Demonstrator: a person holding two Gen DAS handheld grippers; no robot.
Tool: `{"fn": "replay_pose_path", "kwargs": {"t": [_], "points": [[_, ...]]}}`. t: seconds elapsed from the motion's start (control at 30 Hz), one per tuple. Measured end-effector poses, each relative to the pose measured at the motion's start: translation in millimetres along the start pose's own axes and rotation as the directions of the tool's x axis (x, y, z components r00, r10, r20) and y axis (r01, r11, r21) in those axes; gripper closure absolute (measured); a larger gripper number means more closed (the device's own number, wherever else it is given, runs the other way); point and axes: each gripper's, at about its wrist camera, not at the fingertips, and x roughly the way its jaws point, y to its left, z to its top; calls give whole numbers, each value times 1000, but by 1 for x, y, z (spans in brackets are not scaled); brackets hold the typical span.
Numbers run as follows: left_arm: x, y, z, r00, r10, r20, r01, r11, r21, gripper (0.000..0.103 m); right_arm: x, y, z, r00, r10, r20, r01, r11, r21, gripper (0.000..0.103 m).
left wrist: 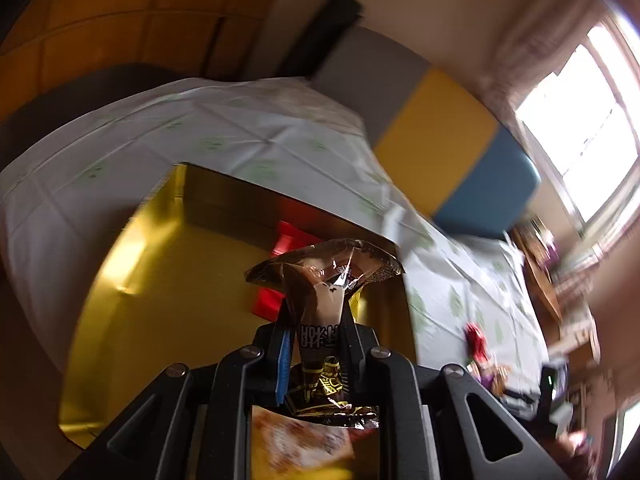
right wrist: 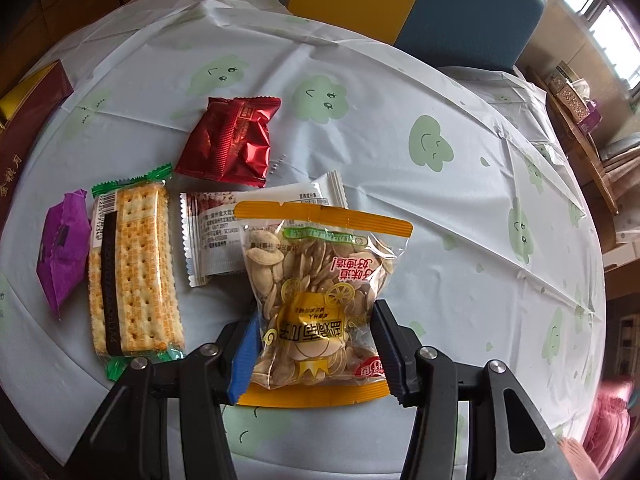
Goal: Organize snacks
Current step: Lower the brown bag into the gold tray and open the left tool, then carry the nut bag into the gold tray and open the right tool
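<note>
My left gripper point(left wrist: 318, 320) is shut on a brown-and-gold snack packet point(left wrist: 324, 280) and holds it over an open gold-lined box point(left wrist: 132, 280). A red packet point(left wrist: 280, 272) lies in the box behind it. My right gripper point(right wrist: 316, 344) has its jaws around a clear seed bag with orange edges point(right wrist: 320, 300) that lies on the table; the pads sit at the bag's sides. Beside the bag lie a cracker pack point(right wrist: 132, 272), a white packet point(right wrist: 224, 232), a dark red packet point(right wrist: 230, 144) and a purple packet point(right wrist: 62, 248).
The round table has a pale cloth with green prints point(right wrist: 440, 160). A dark red box point(right wrist: 28, 128) stands at its left edge. A yellow and blue chair back point(right wrist: 440, 4) is behind the table. Shelves and a window are at the right.
</note>
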Motion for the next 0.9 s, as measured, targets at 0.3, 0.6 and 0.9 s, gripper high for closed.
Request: {"fn": "replay_pose_path", "kwargs": {"t": [0.3, 0.6, 0.9], "points": [[44, 18, 31, 985, 168, -45, -167, 985, 29, 73, 0, -2, 1, 1000, 4, -1, -4, 1000, 4, 50], [21, -1, -15, 980, 199, 26, -201, 976, 81, 73, 2, -2, 1, 1000, 1, 0, -1, 1000, -2, 50], [-8, -39, -48, 970, 215, 110, -237, 940, 245, 73, 1, 1, 0, 1000, -13, 8, 13, 1000, -10, 51]]}}
